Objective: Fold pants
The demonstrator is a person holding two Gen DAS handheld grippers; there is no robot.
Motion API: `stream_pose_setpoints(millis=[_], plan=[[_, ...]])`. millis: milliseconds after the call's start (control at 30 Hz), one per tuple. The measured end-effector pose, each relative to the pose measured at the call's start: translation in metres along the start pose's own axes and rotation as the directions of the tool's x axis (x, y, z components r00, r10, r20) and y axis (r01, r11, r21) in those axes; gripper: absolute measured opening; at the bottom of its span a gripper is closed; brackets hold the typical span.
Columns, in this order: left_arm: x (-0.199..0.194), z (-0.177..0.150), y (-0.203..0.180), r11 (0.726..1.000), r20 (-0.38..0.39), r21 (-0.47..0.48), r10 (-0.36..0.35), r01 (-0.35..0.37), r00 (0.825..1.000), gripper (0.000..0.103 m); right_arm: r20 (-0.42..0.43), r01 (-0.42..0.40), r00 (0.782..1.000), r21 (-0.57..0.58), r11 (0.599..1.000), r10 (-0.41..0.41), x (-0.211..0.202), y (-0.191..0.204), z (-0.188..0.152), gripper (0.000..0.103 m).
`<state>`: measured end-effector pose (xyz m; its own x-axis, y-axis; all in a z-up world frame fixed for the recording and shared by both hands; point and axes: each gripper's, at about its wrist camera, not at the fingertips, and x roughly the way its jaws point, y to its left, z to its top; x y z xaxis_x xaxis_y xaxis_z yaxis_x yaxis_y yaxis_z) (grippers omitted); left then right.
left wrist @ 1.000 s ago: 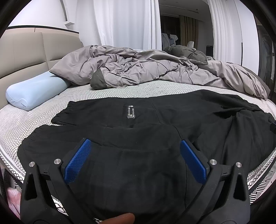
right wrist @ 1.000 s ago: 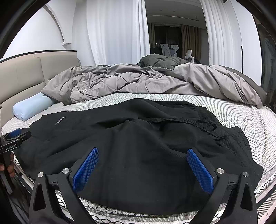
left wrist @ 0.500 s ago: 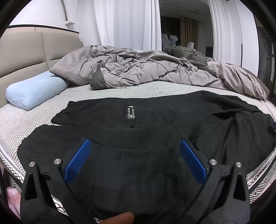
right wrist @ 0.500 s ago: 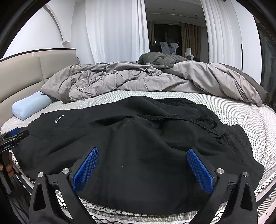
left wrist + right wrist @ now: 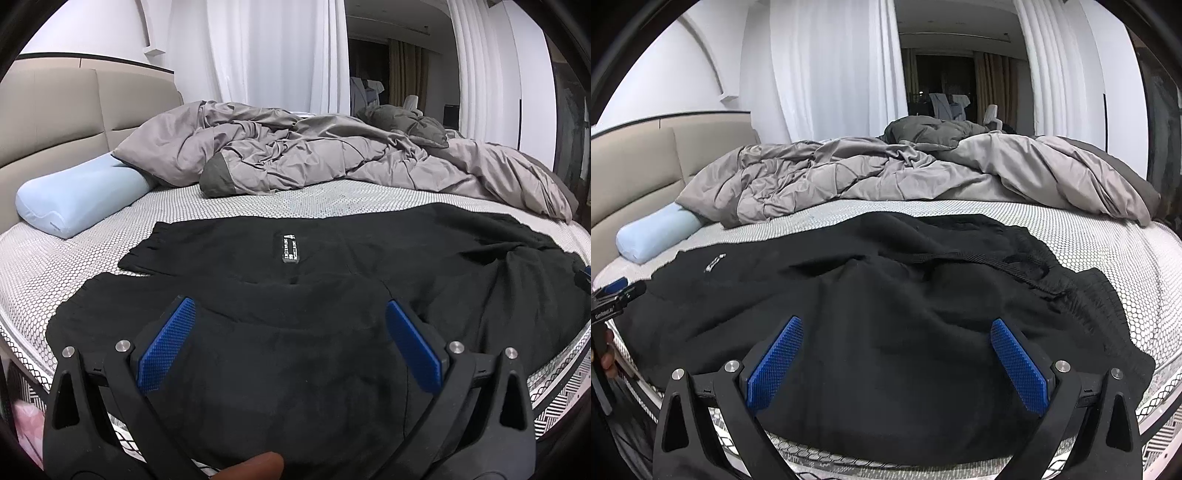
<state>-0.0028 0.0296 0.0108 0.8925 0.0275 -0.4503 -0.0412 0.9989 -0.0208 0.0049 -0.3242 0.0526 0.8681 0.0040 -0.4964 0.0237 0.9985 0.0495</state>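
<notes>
Black pants (image 5: 369, 266), gray duvet (image 5: 314, 158), prob. honeycomb-print sheet (image 5: 55, 266).

Matt black fleece-like cloth pants (image 5: 332, 332); white honeycomb-textured mattress cover (image 5: 44, 266); crumpled grey quilted duvet (image 5: 886, 177), faint sheen; smooth pale-blue foam-like pillow (image 5: 77, 195); knurled blue pads (image 5: 775, 365) on matt black plastic fingers, shiny metal screws.
</notes>
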Motion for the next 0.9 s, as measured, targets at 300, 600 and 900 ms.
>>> stream_pose_setpoints(millis=[300,600,900], plan=[[0.003,0.018,0.029,0.998,-0.045,-0.067,0.001,-0.004,0.999,0.102,-0.045,-0.014,0.999,0.051,0.999,0.016,0.015,-0.018,0.025,0.103],[0.033,0.06,0.061,0.997,-0.081,-0.034,0.073,-0.076,0.994,0.102,-0.108,0.045,0.993,-0.066,0.997,-0.052,0.035,-0.023,0.081,0.103],[0.108,0.131,0.12,0.988,-0.175,0.002,0.152,-0.154,0.973,0.102,-0.267,0.001,0.963,0.15,0.989,0.04,0.13,-0.089,0.146,0.103]])
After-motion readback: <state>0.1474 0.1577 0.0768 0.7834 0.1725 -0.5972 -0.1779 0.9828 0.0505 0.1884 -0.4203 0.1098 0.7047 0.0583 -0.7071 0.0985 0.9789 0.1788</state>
